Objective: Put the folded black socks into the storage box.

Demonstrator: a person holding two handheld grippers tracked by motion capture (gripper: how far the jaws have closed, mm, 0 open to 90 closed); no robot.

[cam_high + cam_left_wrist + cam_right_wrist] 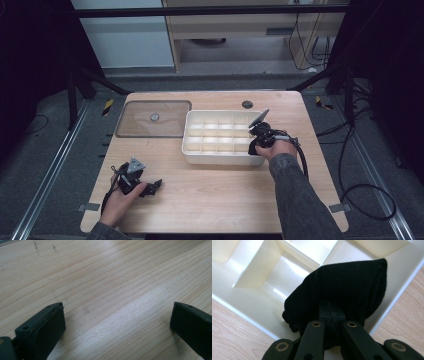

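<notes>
One black cloth (342, 287), soft and folded like a sock, is pinched between the closed jaws of the right gripper (332, 312). It hangs over the near right corner of a cream divided tray (257, 307), partly down in the corner compartment. From the high view, the right gripper (261, 136) sits at the tray's (192, 150) right end, near the middle of a pale wooden table (210, 200). Left of the tray lies a clear flat lid (135, 127) with a round knob. The left gripper (150, 189) rests low near the table's front left edge, jaws spread wide with nothing between them. No writing is legible. Dark floor, metal rails and trailing cables surround the table.
</notes>
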